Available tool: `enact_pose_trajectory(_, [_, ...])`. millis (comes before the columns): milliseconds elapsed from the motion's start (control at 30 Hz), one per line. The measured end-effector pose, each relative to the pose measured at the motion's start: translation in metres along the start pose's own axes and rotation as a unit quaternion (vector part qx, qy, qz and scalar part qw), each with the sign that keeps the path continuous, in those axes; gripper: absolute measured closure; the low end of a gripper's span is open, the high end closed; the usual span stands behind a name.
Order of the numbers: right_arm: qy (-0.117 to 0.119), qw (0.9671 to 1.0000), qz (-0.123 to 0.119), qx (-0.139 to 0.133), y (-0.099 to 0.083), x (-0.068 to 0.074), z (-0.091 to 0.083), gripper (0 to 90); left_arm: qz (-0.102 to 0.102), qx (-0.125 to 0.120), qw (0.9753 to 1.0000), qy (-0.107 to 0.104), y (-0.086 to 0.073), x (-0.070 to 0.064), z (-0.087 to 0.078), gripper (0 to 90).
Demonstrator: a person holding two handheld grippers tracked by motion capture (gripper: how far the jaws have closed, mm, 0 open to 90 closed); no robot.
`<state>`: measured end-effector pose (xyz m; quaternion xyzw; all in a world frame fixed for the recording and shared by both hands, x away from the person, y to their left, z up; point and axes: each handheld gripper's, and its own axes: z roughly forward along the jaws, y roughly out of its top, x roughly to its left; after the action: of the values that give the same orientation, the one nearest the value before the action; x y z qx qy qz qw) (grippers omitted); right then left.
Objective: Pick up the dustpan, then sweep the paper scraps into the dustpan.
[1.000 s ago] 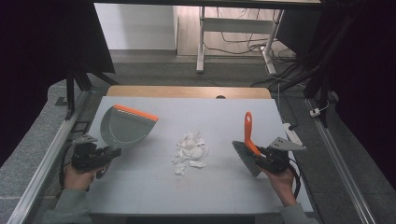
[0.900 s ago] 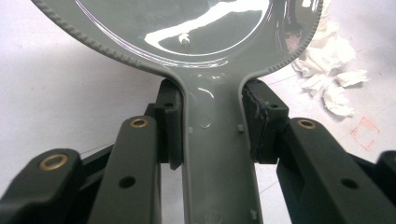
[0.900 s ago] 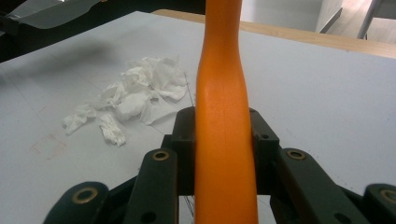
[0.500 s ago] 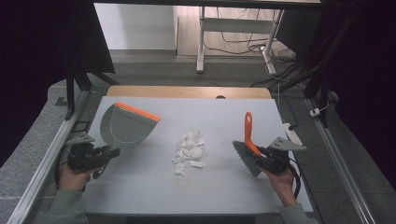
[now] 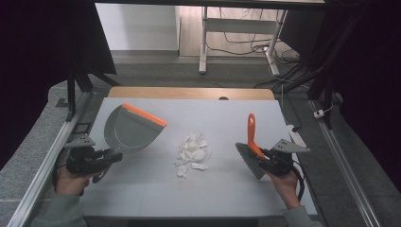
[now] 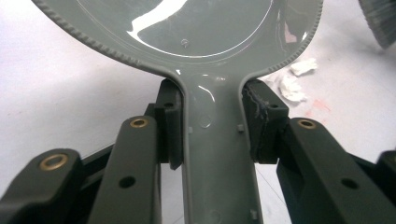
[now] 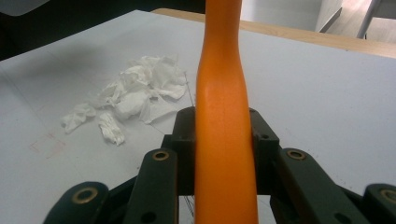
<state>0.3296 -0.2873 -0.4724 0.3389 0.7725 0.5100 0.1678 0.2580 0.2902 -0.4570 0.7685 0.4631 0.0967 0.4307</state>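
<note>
At the left of the table, the left gripper has its jaws closed on the handle of a grey dustpan. In the left gripper view the two black pads press flat against either side of the handle of the dustpan, just below where it widens into the pan. The pan is the only container here, and what shows of its inside is bare, glossy grey plastic with nothing lying in it. In the high view its long axis runs from the handle at the left gripper up and to the right, and its orange-edged mouth faces toward the far right of the table, raised and tilted rather than lying flat.

In the middle of the table lies a loose pile of crumpled white paper scraps, resting on the white surface, apart from both tools and roughly between them. The right gripper view shows the same paper scraps heaped with a few smaller bits trailing off to one side.

At the right, the right gripper is clamped on the orange handle of a hand brush. In the right gripper view the jaws squeeze the handle of the brush from both sides. The handle stands nearly upright, pointing away from the person, with the grey bristle head low at the gripper, slanting toward the scraps.
</note>
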Motion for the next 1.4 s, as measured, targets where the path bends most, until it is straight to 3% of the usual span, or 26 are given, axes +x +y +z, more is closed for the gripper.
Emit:
enact_pose_trajectory(200, [-0.001,1.0000,0.000,-0.002,0.000,0.000,-0.001,70.1,0.021,0.017,0.9993,-0.025,0.000,-0.006,0.000,61.8])
enact_pose_trajectory(333, [0.000,1.0000,-0.001,-0.003,0.001,0.001,-0.001,70.2,0.039,0.035,0.9976,-0.046,-0.002,-0.013,0.003,61.8])
enact_pose_trajectory(967, [0.011,0.9998,-0.006,-0.013,0.008,0.008,0.006,70.2,0.083,0.076,0.9910,-0.073,-0.006,-0.027,0.014,61.8])
enact_pose_trajectory(1400, [0.014,0.9997,-0.005,-0.019,0.014,0.008,0.015,70.2,0.090,0.097,0.9875,-0.086,-0.013,-0.022,0.018,61.8])
